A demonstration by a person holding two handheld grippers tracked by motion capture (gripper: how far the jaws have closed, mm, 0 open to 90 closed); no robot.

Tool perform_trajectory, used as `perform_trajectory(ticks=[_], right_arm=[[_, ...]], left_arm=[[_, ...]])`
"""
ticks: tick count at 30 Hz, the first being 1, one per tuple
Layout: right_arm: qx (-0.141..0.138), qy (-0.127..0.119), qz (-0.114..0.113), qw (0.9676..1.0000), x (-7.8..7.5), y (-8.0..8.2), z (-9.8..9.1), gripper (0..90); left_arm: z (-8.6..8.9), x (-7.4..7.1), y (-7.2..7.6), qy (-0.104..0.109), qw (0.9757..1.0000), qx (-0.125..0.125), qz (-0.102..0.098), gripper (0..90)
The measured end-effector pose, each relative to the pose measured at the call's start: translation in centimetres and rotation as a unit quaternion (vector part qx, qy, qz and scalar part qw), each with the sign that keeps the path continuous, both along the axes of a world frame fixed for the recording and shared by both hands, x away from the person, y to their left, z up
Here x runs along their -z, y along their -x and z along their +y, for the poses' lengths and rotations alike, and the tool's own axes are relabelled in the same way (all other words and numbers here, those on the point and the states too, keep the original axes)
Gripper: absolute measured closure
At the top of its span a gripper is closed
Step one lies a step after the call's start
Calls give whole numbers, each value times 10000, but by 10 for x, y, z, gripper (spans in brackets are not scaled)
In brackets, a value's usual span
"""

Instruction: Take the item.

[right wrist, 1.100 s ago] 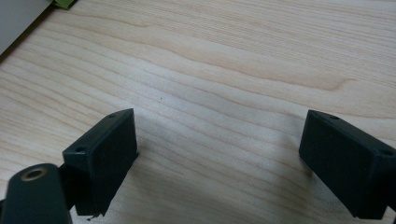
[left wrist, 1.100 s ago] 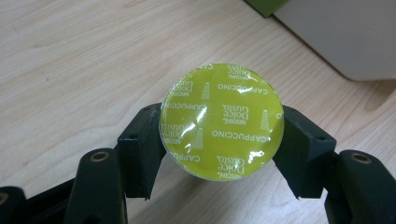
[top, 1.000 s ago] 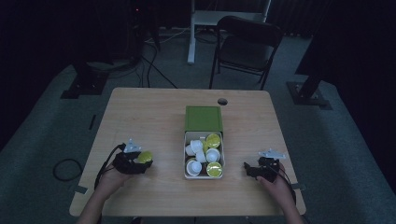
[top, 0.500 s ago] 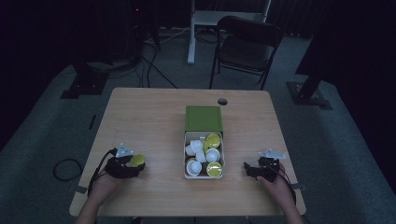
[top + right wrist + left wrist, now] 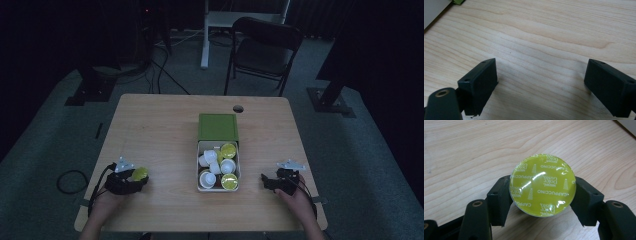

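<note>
My left gripper [image 5: 136,179] sits low over the front left of the table, shut on a coffee capsule [image 5: 139,174] with a yellow-green foil lid. In the left gripper view the capsule [image 5: 542,185] reads "Dolce Gusto Cappuccino" and both black pads press on its sides. An open white box [image 5: 199,165] with a green lid [image 5: 218,127] folded back holds several white and yellow-green capsules [image 5: 228,150] at the table's middle. My right gripper [image 5: 264,182] rests near the front right edge, open, with bare wood between its fingers [image 5: 480,80].
The wooden table [image 5: 160,130] has a round cable hole [image 5: 238,108] near its far edge. A black folding chair [image 5: 265,50] and a white desk frame [image 5: 210,25] stand behind it on grey carpet. Cables lie on the floor at left.
My left gripper has carried the capsule away from the box, leftward and toward the front edge, sinking a little. The right gripper has stayed where it was.
</note>
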State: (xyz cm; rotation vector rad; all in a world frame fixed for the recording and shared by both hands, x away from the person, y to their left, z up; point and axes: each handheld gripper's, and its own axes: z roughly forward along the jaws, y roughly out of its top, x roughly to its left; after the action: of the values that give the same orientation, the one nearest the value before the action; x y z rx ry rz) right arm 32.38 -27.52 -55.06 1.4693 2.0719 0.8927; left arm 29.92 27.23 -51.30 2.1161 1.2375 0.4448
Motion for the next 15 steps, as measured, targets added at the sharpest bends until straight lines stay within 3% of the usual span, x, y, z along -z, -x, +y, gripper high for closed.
perform_trajectory(ticks=[6, 11, 15], right_arm=[[0, 0, 0, 10000, 0, 0, 0, 108], [0, 1, 0, 10000, 0, 0, 0, 108], [-1, 0, 0, 10000, 0, 0, 0, 108]], left_arm=[[4, 4, 3, -12, 10000, -28, 58, 382], [9, 7, 3, 92, 9998, -139, 57, 382], [11, 11, 3, 57, 9995, -291, 78, 382]])
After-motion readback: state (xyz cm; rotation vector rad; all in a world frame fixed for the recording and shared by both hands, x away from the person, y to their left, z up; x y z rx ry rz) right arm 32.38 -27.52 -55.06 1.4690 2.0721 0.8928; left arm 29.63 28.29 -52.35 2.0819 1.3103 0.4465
